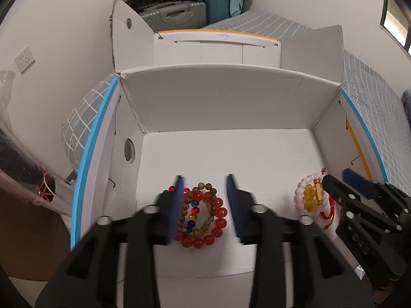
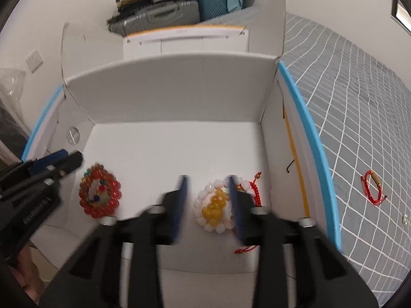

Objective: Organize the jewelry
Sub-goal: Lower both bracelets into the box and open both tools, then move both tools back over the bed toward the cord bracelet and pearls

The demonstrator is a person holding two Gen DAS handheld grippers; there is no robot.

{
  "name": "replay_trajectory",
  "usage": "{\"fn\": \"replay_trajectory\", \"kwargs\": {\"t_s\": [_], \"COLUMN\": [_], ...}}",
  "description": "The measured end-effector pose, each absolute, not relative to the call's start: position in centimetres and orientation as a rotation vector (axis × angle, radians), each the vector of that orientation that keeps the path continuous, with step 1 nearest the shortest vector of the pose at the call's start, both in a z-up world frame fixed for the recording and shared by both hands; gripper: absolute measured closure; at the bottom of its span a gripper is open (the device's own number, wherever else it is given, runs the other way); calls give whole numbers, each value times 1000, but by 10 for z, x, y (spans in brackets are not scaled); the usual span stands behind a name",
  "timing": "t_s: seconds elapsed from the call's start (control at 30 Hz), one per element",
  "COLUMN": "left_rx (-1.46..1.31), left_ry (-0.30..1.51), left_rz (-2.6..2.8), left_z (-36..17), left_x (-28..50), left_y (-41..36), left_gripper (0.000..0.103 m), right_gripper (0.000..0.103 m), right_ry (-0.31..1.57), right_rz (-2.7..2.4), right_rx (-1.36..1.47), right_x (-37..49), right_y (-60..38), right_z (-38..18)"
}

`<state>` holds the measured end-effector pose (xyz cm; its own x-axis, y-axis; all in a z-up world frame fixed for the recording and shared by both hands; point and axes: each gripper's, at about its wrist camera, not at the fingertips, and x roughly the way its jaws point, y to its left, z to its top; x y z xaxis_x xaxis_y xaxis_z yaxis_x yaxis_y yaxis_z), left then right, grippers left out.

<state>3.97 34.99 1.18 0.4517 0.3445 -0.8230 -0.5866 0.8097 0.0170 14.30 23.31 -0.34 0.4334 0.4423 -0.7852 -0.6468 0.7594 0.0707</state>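
A white cardboard box (image 1: 231, 151) lies open before me. In the left wrist view, a pile of red, brown and multicoloured bead bracelets (image 1: 205, 215) lies on its floor; my left gripper (image 1: 206, 179) is open above it, empty. In the right wrist view, a pile of white and yellow bead bracelets (image 2: 215, 208) with a red cord bracelet (image 2: 255, 190) lies in the box; my right gripper (image 2: 208, 179) is open over it, empty. Each pile also shows in the other view: the red pile (image 2: 100, 195), the white pile (image 1: 312, 196). Another red cord bracelet (image 2: 372, 187) lies on the bed outside the box.
The box sits on a bed with a grey checked cover (image 2: 346, 102). Tall box flaps (image 1: 226, 97) stand at the back and sides. Suitcases (image 1: 179, 12) are stacked against the far wall. A small pale item (image 2: 405, 218) lies on the bed at right.
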Motion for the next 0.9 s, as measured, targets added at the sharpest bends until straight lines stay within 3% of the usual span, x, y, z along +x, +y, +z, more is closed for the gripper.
{"fn": "replay_trajectory", "kwargs": {"t_s": [0.2, 0.33, 0.43, 0.9], "left_rx": [-300, -294, -280, -205], "left_ry": [890, 842, 790, 691], "left_rz": [600, 626, 637, 491], "left_z": [22, 32, 41, 74], "left_x": [29, 22, 18, 39], "left_y": [353, 353, 348, 279], "left_gripper": [39, 21, 6, 6], "right_gripper": [33, 10, 7, 7], "right_ry": [801, 713, 683, 630], "right_rz": [670, 624, 612, 532], "right_rx": [-240, -212, -198, -202], "right_x": [133, 127, 124, 129], "right_y": [216, 202, 192, 118], "right_z": [20, 35, 42, 60]}}
